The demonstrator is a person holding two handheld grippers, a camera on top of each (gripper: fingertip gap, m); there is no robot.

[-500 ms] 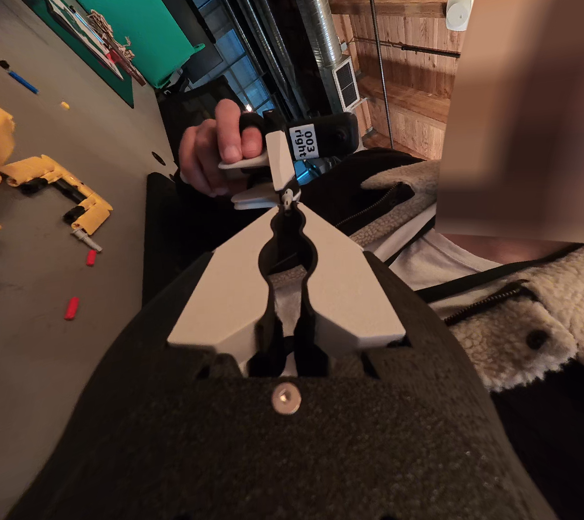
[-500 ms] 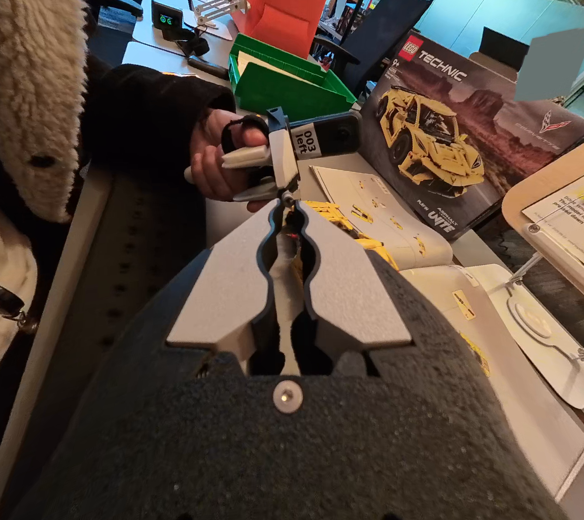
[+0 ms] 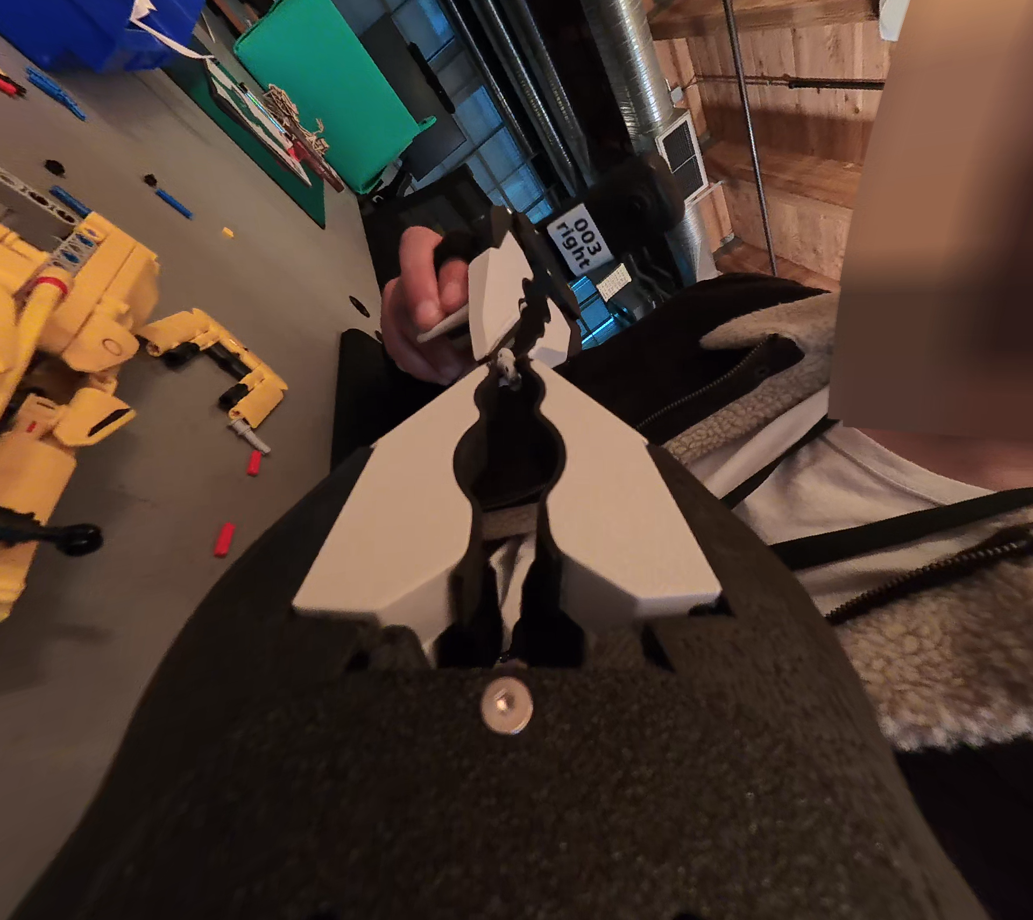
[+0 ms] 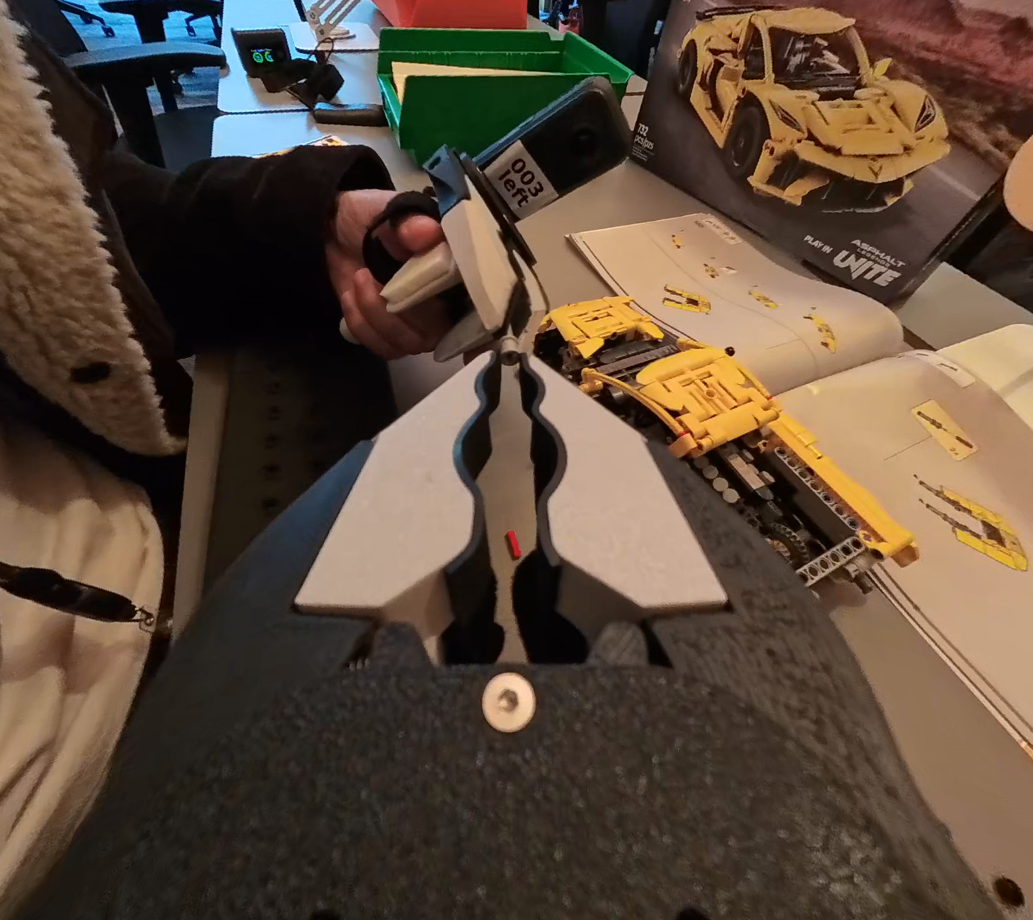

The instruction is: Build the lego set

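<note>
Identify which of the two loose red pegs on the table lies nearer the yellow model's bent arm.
The upper red peg, just below the arm's grey tip; the other red peg lies farther down.

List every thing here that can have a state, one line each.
left tool: shut on small grey pin
right tool: shut on the same small grey pin, tip to tip with the left
yellow car model: partly built, lying on the open instruction booklet
set box: standing upright
green bin: open, holds paper
red pegs: loose on table
</note>
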